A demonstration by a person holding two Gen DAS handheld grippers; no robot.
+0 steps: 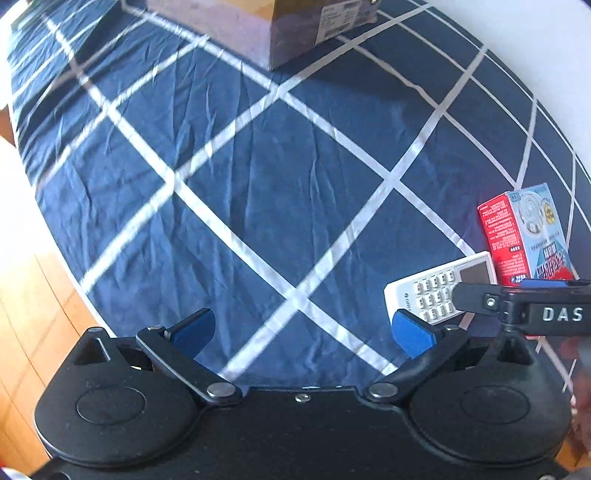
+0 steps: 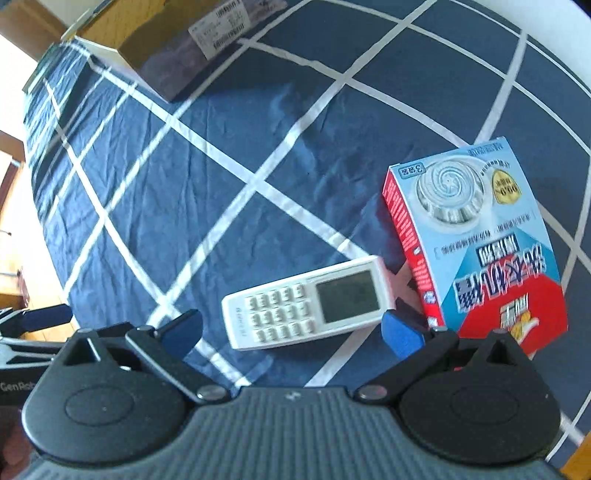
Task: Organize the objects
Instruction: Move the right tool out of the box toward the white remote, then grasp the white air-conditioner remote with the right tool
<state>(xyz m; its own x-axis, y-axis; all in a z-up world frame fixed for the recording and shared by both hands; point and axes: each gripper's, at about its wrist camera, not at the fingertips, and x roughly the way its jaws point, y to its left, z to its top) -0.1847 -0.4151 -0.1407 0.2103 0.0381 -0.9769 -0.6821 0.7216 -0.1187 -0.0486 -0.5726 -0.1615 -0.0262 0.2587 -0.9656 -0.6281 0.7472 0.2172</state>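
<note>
both tongs stand wide apart and hold nothing. the right tongs (image 2: pixel 291 332) hover just over the white remote (image 2: pixel 308 302), which lies keypad-up on the blue checked cloth (image 2: pixel 207 177) covering the worktop, partly between the blue pads. just beside the remote's screen end lies a red and light-blue carton (image 2: pixel 484 240), face up. the left tongs (image 1: pixel 303 328) hang over bare cloth, well left of the remote (image 1: pixel 439 286). a brown cardboard box (image 1: pixel 280 33) sits at the far side.
</note>
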